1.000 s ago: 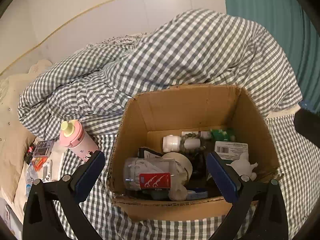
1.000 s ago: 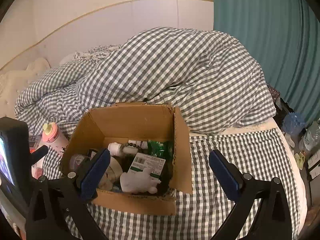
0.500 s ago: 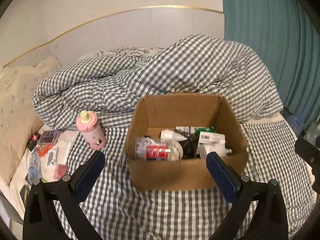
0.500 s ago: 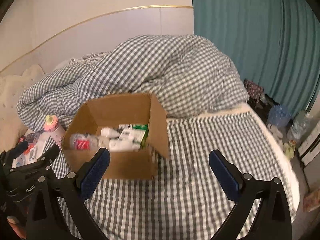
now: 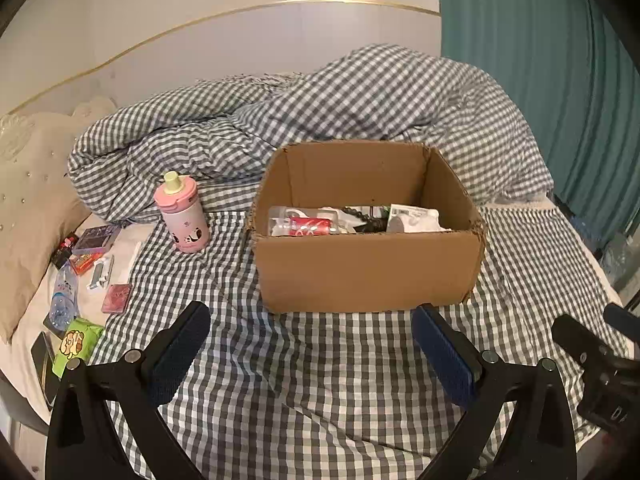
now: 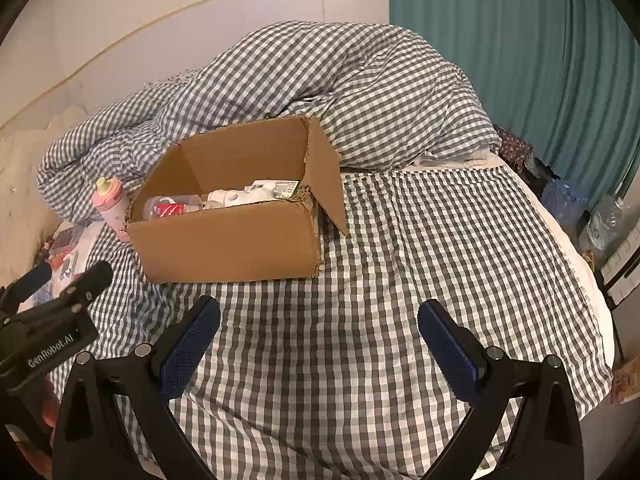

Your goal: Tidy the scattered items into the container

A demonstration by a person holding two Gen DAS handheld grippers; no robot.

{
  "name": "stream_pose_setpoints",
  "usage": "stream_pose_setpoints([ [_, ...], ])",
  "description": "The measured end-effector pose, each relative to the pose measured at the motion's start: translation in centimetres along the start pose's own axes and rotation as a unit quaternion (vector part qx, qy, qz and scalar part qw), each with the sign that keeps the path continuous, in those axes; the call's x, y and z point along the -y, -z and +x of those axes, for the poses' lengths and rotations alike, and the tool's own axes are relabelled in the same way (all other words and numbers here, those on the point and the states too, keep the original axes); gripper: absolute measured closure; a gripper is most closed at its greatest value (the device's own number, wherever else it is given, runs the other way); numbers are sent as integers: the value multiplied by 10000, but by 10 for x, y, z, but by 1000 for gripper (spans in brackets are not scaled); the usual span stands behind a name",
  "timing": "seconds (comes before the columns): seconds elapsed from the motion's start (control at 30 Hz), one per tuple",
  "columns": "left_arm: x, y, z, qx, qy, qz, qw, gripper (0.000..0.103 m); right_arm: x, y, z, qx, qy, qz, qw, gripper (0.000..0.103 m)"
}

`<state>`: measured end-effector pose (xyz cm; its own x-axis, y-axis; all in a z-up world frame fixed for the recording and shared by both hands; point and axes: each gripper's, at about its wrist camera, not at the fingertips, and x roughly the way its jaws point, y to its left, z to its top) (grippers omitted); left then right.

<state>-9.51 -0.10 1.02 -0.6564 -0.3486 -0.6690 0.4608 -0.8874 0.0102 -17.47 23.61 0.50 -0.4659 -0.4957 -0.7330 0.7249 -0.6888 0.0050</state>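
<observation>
An open cardboard box (image 5: 368,268) (image 6: 228,244) stands on the checked bed, holding several items: a clear tub with a red label (image 5: 304,224), a white packet (image 5: 412,216), a white toy (image 6: 230,197). A pink bottle (image 5: 184,212) (image 6: 110,202) stands upright left of the box. Small items lie scattered at the far left: a purple box (image 5: 96,238), a pink card (image 5: 116,298), a green packet (image 5: 76,344). My left gripper (image 5: 312,352) is open and empty, well back from the box. My right gripper (image 6: 320,344) is open and empty over bare bedding.
A bunched checked duvet (image 5: 360,96) lies behind the box. A beige pillow (image 5: 28,208) borders the left edge. Teal curtains (image 6: 520,52) hang at the right, with plastic bottles (image 6: 604,220) on the floor beside the bed. A phone (image 5: 42,360) lies near the left bed edge.
Both grippers have pulled back and away from the box, which now looks smaller and farther. More of the bed and the scattered items at left have come into view. Both stayed open.
</observation>
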Motion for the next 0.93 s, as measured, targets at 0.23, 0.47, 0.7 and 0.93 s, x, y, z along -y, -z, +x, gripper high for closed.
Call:
stream_pose_setpoints([
  [0.23, -3, 1, 2, -39, -37, -28, 10000, 0, 0, -2, -5, 94, 184, 42, 9998, 3],
  [0.47, -6, 1, 9, -125, -43, -122, 9998, 0, -1, -5, 0, 55, 338, 29, 9994, 3],
  [0.7, -4, -1, 11, -102, 26, -78, 9999, 0, 4, -4, 6, -54, 536, 70, 9985, 3],
  [0.93, -15, 2, 8, -41, 103, -437, 9990, 0, 6, 0, 7, -94, 462, 84, 9989, 3],
])
